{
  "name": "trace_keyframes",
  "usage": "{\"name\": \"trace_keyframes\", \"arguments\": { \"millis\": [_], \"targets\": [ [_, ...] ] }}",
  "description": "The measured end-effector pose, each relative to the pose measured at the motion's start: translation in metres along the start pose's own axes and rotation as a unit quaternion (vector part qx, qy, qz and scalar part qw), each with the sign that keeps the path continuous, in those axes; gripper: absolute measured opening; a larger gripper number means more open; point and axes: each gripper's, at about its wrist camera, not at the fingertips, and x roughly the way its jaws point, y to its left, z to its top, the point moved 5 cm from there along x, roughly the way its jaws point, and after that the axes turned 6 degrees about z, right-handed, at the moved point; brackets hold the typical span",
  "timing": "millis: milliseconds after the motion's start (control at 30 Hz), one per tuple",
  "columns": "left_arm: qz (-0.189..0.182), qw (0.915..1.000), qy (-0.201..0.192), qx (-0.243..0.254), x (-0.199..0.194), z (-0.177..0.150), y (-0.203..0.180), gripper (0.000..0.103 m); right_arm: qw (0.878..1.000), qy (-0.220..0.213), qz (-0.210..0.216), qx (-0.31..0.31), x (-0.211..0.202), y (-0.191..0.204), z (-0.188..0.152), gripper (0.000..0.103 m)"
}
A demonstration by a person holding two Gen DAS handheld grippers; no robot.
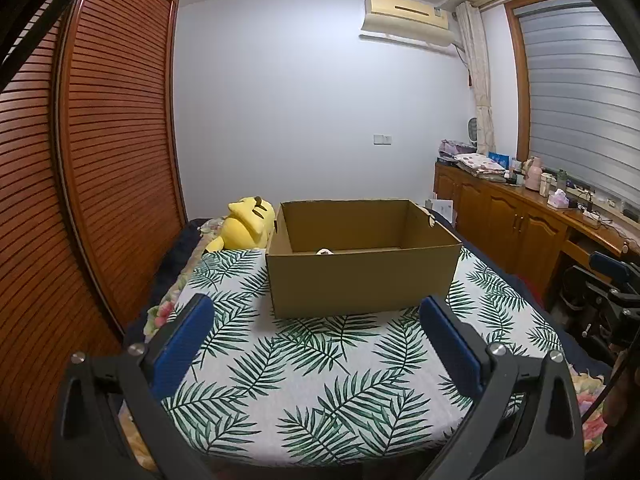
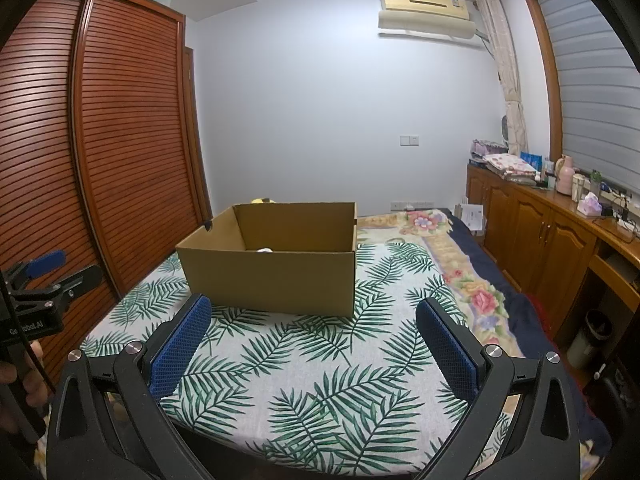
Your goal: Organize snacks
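Cardboard box (image 1: 362, 276) sits straight ahead of both tools on the bed's leaf-print cover (image 1: 312, 380), open-topped, its long side lying crosswise to the view. From the left tool (image 1: 316, 322) it is dead centre; from the right tool (image 2: 314, 320) it lies ahead and a little to the left, so the left looks slightly better lined up. Both tools stand spread wide and empty, their ribbed blue pads (image 2: 182, 346) bare. Inside, something small and pale (image 1: 325, 252) peeks above the near wall, perhaps a snack, though too little shows to tell. The box is matte, stiff, sharp-cornered; the cover looks soft and woven. A yellow plush toy (image 1: 246, 224) lies just behind the box's left corner.
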Motion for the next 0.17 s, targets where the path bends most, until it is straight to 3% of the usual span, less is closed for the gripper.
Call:
{"name": "trace_keyframes", "arguments": {
  "millis": [167],
  "targets": [
    [0.001, 1.0, 0.0, 0.0, -0.0002, -0.0008, 0.0001, 0.103, 1.0, 0.0, 0.0, -0.001, 0.0, 0.0, -0.0001, 0.103]
  ]
}}
